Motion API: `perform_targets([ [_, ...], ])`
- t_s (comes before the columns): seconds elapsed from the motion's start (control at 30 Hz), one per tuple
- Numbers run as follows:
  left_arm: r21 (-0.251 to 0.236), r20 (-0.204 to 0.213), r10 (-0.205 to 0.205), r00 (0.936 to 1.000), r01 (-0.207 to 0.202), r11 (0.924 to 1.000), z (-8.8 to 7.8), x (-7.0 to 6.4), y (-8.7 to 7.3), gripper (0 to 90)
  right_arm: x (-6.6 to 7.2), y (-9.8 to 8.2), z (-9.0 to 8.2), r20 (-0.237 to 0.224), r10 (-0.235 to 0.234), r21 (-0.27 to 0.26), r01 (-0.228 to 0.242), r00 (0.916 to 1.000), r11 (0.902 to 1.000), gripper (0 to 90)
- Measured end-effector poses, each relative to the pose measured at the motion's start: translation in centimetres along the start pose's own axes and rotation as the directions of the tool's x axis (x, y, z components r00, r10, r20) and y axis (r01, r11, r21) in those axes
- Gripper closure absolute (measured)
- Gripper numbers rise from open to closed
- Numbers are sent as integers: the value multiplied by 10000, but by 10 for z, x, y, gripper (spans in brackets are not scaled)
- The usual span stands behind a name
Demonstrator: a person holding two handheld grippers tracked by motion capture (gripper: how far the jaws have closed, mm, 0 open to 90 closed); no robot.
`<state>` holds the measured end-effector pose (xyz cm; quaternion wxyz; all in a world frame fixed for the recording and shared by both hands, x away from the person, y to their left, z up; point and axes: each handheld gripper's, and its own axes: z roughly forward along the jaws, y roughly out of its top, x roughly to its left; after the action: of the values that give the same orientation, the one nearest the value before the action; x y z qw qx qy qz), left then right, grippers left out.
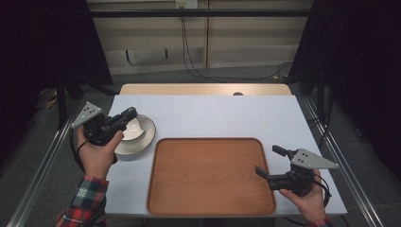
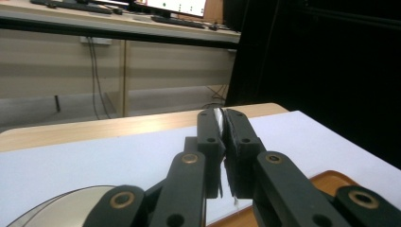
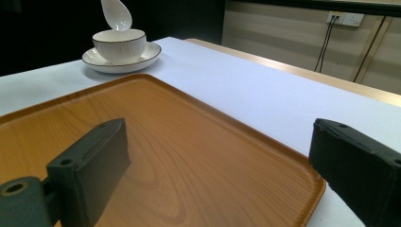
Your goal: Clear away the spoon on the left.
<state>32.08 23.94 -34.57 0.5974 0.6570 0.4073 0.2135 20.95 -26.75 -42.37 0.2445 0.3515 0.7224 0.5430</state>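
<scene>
A white spoon (image 3: 116, 14) hangs bowl-down just above a white bowl (image 3: 118, 43) that stands on a plate (image 3: 120, 64). My left gripper (image 1: 130, 113) is over this bowl (image 1: 134, 129) at the table's left and is shut on the spoon's thin white handle (image 2: 218, 116). The plate (image 2: 61, 205) lies below the jaws in the left gripper view. A wooden tray (image 1: 210, 140) lies empty in the middle. My right gripper (image 1: 268, 160) hovers at the tray's right edge, open with nothing between its fingers (image 3: 94, 161).
The white table top (image 1: 213, 113) is bare behind the tray, with a wooden strip (image 1: 203, 89) along its far edge. Metal rails (image 1: 42, 161) run along both sides of the table. Cables hang down the back wall.
</scene>
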Motion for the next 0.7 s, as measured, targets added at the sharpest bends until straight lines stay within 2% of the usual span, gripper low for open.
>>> perform_targets([
  [0.03,88,68,103,9999,-104,9999,0,0,0,856,0,0,0,-4,-29,-12,29,10000,10000,57],
  [0.2,181,294,-12,9996,7,9998,3,-6,-1,856,0,0,-1,31,-30,86,30,10000,10000,56],
  [0.4,373,573,40,9983,-61,9993,5,-13,-2,856,0,-1,1,-49,-31,144,32,10000,9999,48],
  [0.7,645,1021,-136,9947,70,9979,11,-24,-9,857,0,-1,1,-131,19,219,-17,9999,9998,45],
])
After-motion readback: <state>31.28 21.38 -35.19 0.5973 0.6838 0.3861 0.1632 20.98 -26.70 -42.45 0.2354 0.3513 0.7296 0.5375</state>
